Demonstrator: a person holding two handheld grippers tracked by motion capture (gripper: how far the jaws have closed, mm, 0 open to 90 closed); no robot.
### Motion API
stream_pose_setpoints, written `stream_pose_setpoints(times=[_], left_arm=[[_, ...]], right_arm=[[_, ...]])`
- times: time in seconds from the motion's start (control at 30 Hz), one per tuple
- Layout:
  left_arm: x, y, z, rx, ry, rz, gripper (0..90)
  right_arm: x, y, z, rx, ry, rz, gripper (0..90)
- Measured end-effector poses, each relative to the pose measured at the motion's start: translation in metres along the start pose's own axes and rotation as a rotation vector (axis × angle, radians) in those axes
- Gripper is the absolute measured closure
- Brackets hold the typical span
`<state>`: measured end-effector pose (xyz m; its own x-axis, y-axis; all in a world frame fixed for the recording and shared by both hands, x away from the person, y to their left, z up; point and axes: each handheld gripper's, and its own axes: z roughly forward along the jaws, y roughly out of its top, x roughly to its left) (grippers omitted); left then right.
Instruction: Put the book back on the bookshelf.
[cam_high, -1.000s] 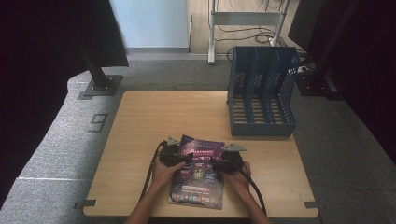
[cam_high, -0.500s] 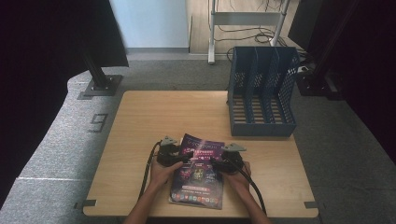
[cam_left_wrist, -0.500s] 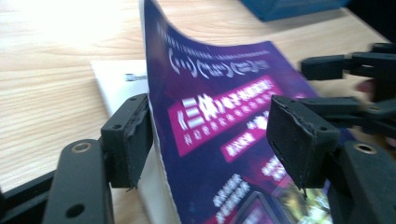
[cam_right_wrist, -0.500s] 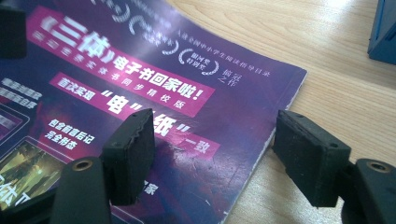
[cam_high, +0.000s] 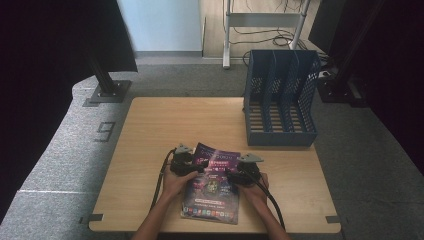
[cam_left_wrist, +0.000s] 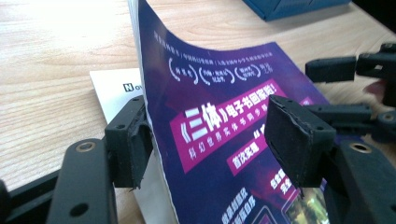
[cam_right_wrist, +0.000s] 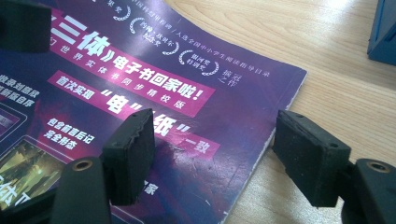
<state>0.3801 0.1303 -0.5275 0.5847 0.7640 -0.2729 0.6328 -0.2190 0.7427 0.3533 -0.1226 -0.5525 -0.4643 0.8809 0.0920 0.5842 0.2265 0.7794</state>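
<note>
Since a second ago the left claw (cam_left_wrist: 210, 140) has been closing its jaws around the left edge of the purple magazine (cam_left_wrist: 224, 130); the cover's edge curls up between them, the left pad against its underside and the right pad not yet touching the cover. In the high view the magazine's (cam_high: 212, 182) far left corner stands slightly higher off the surface (cam_high: 165, 125) than before.
</note>
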Motion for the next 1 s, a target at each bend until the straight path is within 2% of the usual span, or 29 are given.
stream_pose_setpoints(times=[0.33,0.6,0.7,0.77,0.8,1.0], left_arm=[[0.002,-0.003,0.007,0.033,0.024,0.008,32.1],[0.006,-0.003,0.009,0.040,0.032,-0.022,30.0],[0.006,-0.003,0.009,0.043,0.024,-0.024,29.5],[0.004,-0.002,0.007,0.035,-0.007,-0.023,29.7],[0.004,-0.002,0.007,0.035,-0.007,-0.023,30.4],[-0.004,0.000,-0.001,-0.013,-0.073,0.005,35.9]], right_arm=[[0.000,0.000,0.000,0.000,0.001,0.001,29.1],[-0.001,0.000,0.000,0.002,0.005,0.002,28.9],[-0.001,0.000,0.000,0.002,0.005,0.001,28.9],[-0.001,0.000,0.000,0.002,0.004,0.001,28.9],[-0.001,0.000,0.000,0.002,0.004,0.001,28.9],[-0.001,0.000,0.000,0.002,0.004,0.000,28.9]])
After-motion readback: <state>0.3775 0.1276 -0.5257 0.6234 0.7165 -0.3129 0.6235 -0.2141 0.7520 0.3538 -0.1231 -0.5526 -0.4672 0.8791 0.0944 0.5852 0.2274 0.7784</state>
